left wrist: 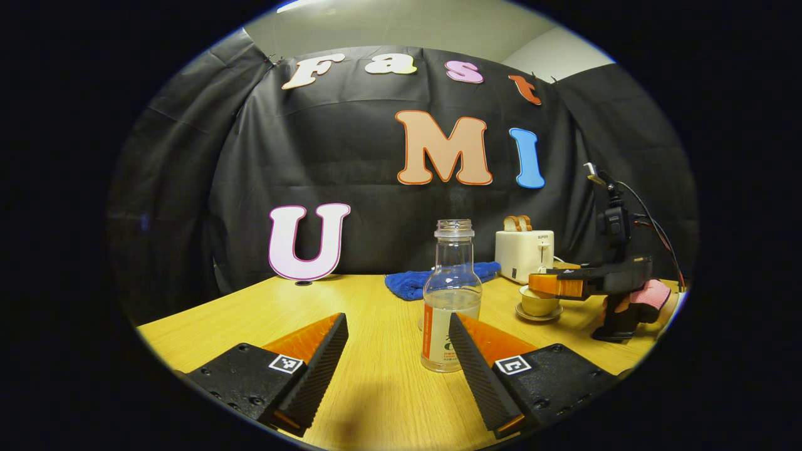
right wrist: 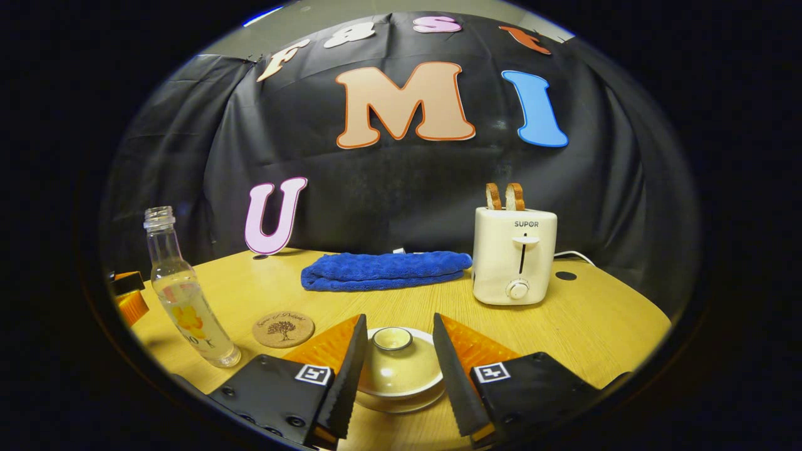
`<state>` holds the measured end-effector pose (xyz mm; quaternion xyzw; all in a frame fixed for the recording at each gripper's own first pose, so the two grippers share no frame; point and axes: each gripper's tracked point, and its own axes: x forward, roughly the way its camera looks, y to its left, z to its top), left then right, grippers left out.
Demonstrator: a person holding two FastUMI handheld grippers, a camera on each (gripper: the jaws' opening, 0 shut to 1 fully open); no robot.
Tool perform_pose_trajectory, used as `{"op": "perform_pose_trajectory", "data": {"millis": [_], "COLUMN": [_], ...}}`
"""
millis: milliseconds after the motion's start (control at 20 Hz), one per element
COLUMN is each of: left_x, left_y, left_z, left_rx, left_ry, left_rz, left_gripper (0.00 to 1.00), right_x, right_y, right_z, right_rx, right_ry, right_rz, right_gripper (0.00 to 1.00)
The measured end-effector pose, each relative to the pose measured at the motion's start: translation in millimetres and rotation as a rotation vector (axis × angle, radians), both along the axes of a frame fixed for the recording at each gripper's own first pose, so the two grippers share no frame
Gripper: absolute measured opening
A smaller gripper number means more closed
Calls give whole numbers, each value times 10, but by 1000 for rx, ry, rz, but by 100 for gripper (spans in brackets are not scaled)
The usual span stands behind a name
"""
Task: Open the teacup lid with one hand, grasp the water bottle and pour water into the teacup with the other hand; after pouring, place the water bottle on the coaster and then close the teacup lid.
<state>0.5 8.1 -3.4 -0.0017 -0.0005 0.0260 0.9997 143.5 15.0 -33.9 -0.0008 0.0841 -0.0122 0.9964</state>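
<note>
- In the right gripper view, we see the right gripper (right wrist: 396,369) with its fingers spread apart, one on each side of the teacup lid (right wrist: 393,364), and we cannot tell whether either finger touches it.
- The lid sits closed on the teacup (right wrist: 401,396), its small round knob facing up between the fingers, and the cup stands on a saucer (right wrist: 418,406) on the wooden surface (right wrist: 595,332).
- In the left gripper view, we see the left gripper (left wrist: 398,360) with its fingers wide open and nothing between them but bare wood.
- The water bottle (left wrist: 450,300) stands upright just beyond the left gripper's fingers, slightly toward the one on the right side of that view, uncapped and partly filled with clear liquid.
- In the right gripper view the same bottle shows at the left, with the round cork coaster (right wrist: 283,329) lying flat between it and the teacup, apart from both.
- Farther back we find a folded blue towel (right wrist: 385,269) and, to its right, a white toaster (right wrist: 514,255) with two slices of bread (right wrist: 505,196) standing in its slots.
- In the left gripper view the right gripper shows farther off at the right, held by a gloved hand (left wrist: 645,297) and reaching over the teacup.
</note>
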Motion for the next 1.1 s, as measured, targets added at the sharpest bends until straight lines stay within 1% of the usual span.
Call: {"op": "perform_pose_trajectory", "data": {"millis": [100, 150, 200, 250, 300, 350, 400, 450, 650, 700, 750, 850, 900, 950, 1000, 1100], "left_x": [2, 0, 2, -10, 5, 1, -1, 0, 0, -2, 1, 5, 11, 13, 13, 16], "left_y": [2, 2, 2, 2, -2, 1, -4, -1, -2, -1, -2, -13, -39, -67, -72, -104], "left_z": [1, 2, 0, -1, 1, 1, -1, 5, 2, -3, 2, 1, 3, 2, 0, 0], "left_rx": [0, 0, 0, 0, 0, 0, 0, 0, 0, 0, 0, -1, 0, 0, -1, 0], "left_ry": [0, -1, 1, 0, 0, 0, 0, 0, 0, 0, 0, 0, -3, -3, -3, -3], "left_rz": [0, 0, 0, 0, 0, 0, 0, 0, 0, 0, 0, -5, -17, -28, -36, -52], "left_gripper": [95, 95, 95, 95, 93, 95, 93, 95, 95, 97, 95, 95, 95, 93, 95, 95], "right_x": [18, -12, 23, 15, 20, 26, 15, 16, -43, -69, -101, -181, -231, -295, -359, -488], "right_y": [6, 37, 7, 21, 41, 41, 43, 41, 60, 50, 50, 49, 40, 29, 2, -45], "right_z": [-24, 8, -21, -16, -15, -25, -23, -12, 88, 114, 128, 157, 154, 162, 179, 217], "right_rx": [-7, -3, -5, -6, -7, -6, -7, -9, -19, -16, -10, -2, -4, -3, 2, 2], "right_ry": [-2, -3, -1, -2, -2, -2, -2, -5, -67, -83, -91, -110, -114, -118, -124, -144], "right_rz": [3, 19, 8, 16, 20, 22, 24, 28, 37, 35, 37, 43, 45, 42, 31, 12], "right_gripper": [50, 43, 38, 34, 34, 34, 34, 34, 34, 34, 34, 34, 34, 34, 34, 34]}}
